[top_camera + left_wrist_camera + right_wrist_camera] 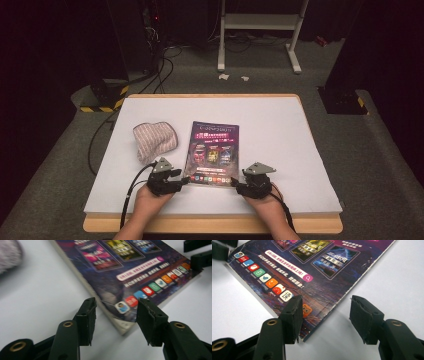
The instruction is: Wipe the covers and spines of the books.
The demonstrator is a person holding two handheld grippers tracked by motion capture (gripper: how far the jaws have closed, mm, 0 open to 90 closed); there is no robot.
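A thin book with a dark purple cover (212, 150) lies flat in the middle of the white tabletop (280, 150). My left gripper (186, 179) sits at its near left corner. In the left gripper view that corner of the book (120, 272) lies between the open jaws of the left gripper (116, 302), and the pads do not press on it. My right gripper (234, 184) is at the near right corner. In the right gripper view the right gripper (326, 300) is open, one jaw over the book (312, 272), the other over bare table.
A crumpled grey striped cloth (154, 140) lies left of the book, just beyond the left gripper. The table's wooden front edge (210, 224) is close behind both hands. Cables (100, 135) and a white stand (260, 22) are on the floor beyond.
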